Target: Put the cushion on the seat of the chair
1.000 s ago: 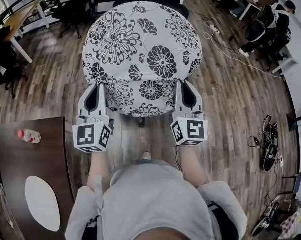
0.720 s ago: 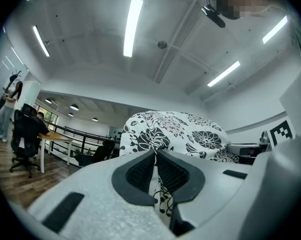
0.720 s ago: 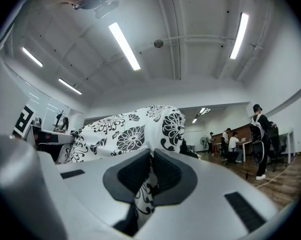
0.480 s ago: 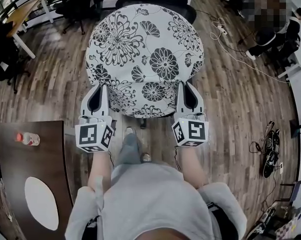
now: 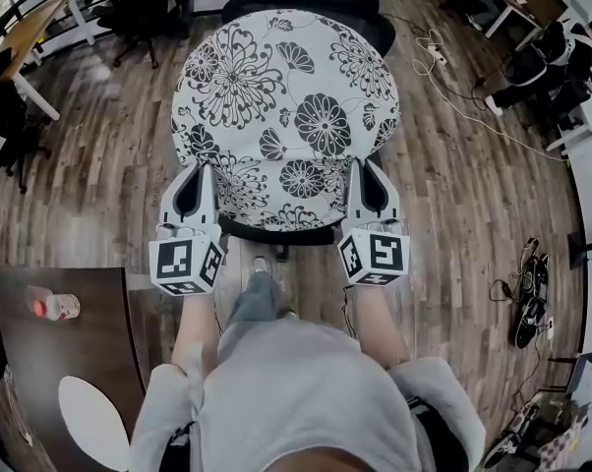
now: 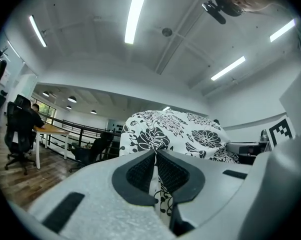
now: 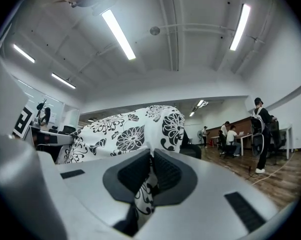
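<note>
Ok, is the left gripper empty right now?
No, the left gripper is shut on the floral cushion, with a fold of its fabric pinched between the jaws in the left gripper view.

Cushion (image 5: 286, 116): matt woven cloth, white with black floral print, creased where pinched. Left gripper (image 6: 155, 153) and right gripper (image 7: 151, 156): pale grey plastic, matt, fine-grained. Pads (image 6: 141, 172): dark, ribbed, rubbery. Floor (image 5: 463, 195): wood planks, low sheen. Table (image 5: 80, 313): dark, smooth, wood-look top. Sweatshirt (image 5: 306, 391): grey matt cloth.
</note>
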{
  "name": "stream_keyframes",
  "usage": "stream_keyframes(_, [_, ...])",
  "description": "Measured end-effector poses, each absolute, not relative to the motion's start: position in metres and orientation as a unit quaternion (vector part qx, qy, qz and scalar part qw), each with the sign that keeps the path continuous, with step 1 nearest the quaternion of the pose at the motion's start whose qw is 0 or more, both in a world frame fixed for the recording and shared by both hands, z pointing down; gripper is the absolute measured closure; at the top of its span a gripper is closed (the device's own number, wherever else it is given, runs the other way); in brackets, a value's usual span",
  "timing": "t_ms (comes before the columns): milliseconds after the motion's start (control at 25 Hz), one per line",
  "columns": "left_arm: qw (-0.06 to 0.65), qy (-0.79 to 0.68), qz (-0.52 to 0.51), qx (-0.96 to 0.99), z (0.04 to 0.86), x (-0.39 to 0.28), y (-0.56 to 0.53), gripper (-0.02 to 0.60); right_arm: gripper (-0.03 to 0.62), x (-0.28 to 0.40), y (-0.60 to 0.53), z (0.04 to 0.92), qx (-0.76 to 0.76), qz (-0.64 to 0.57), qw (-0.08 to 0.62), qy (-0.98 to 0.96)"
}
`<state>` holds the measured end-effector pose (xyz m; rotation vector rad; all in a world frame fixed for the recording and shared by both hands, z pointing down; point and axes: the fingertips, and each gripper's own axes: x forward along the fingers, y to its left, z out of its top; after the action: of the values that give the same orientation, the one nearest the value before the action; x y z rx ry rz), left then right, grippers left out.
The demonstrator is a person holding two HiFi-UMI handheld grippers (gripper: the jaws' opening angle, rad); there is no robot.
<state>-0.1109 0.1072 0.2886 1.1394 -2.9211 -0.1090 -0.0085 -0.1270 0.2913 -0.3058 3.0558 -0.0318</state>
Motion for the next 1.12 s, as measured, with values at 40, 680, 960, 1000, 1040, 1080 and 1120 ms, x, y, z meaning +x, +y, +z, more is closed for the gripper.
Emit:
stream_keyframes(40, [0.005,-0.931,-0.035,0.364,0.292,-0.115,0.106,0.566,0.569,-0.012,-0.128,0.295,-0.101,-0.011,0.033,0.994])
stream_keyframes(680, [0.109,-0.909,-0.017,0.403,0.393,-0.217,0.062,0.568,0.569,-0.096,-0.165,0.4,-0.154,-0.04,-0.074,0.984])
stream_keyframes(960, [0.167,-0.895,-0.005,0.413,0.447,-0.226,0.052,0.569,0.569,-0.1,-0.173,0.455,-0.169,-0.047,-0.131,0.976])
stream_keyframes(1000, [0.178,-0.893,-0.002,0.413,0.452,-0.23,0.05,0.569,0.569,-0.103,-0.174,0.46,-0.17,-0.05,-0.141,0.974])
stream_keyframes(1040, [0.189,-0.891,0.001,0.414,0.457,-0.232,0.049,0.569,0.569,-0.105,-0.175,0.464,-0.171,-0.052,-0.151,0.972])
stream_keyframes(1080, [0.198,-0.888,0.004,0.414,0.462,-0.233,0.049,0.569,0.569,-0.106,-0.175,0.469,-0.173,-0.055,-0.159,0.97])
stream_keyframes(1120, [0.206,-0.886,0.007,0.414,0.468,-0.234,0.049,0.569,0.569,-0.106,-0.175,0.475,-0.174,-0.057,-0.167,0.969])
